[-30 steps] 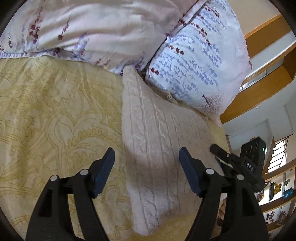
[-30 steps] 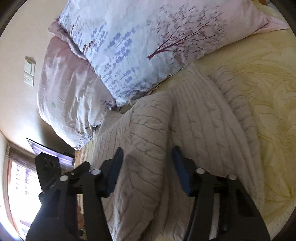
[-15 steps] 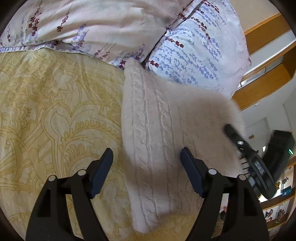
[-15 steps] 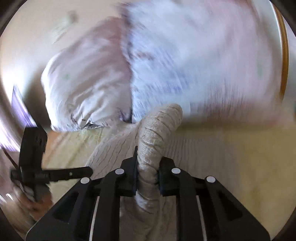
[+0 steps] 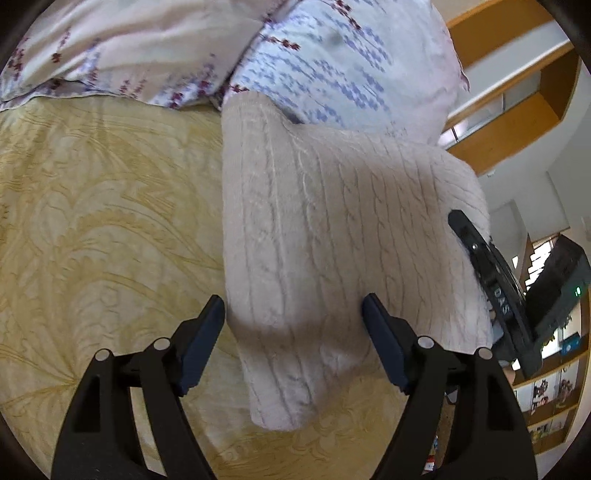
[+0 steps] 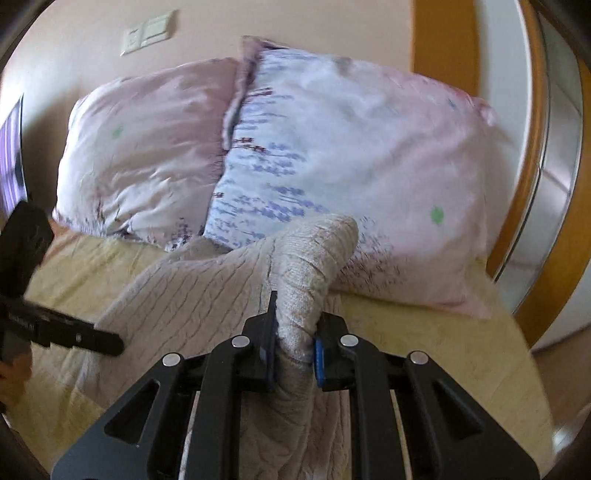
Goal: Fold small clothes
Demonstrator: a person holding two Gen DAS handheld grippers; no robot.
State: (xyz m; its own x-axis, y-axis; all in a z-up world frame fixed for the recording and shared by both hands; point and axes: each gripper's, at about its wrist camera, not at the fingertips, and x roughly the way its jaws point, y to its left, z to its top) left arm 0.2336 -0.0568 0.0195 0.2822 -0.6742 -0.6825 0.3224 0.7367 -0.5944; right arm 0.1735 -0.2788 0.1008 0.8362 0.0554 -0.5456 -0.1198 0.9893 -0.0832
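A cream cable-knit sweater (image 5: 314, 221) lies on the yellow patterned bedspread (image 5: 92, 221), its far end against the pillows. My left gripper (image 5: 292, 302) stands open over the sweater's near left part, with the knit between its fingers but not pinched. My right gripper (image 6: 293, 332) is shut on a bunched edge of the sweater (image 6: 314, 258) and holds it lifted off the bed, so the right side rises in a fold. In the left wrist view the right gripper (image 5: 491, 273) shows at the sweater's right edge. In the right wrist view the left gripper (image 6: 74, 336) shows at the left.
Two floral pillows (image 6: 351, 147) lean at the head of the bed, right behind the sweater. A wooden bed frame (image 6: 532, 184) curves along the right. Shelves (image 5: 546, 398) stand beyond the bed's right edge. A wall switch (image 6: 147, 35) sits above the pillows.
My right gripper has shut on the sweater's edge, rolled and risen, lifting that side off the bed. My left gripper has shifted slightly over the sweater and stays open.
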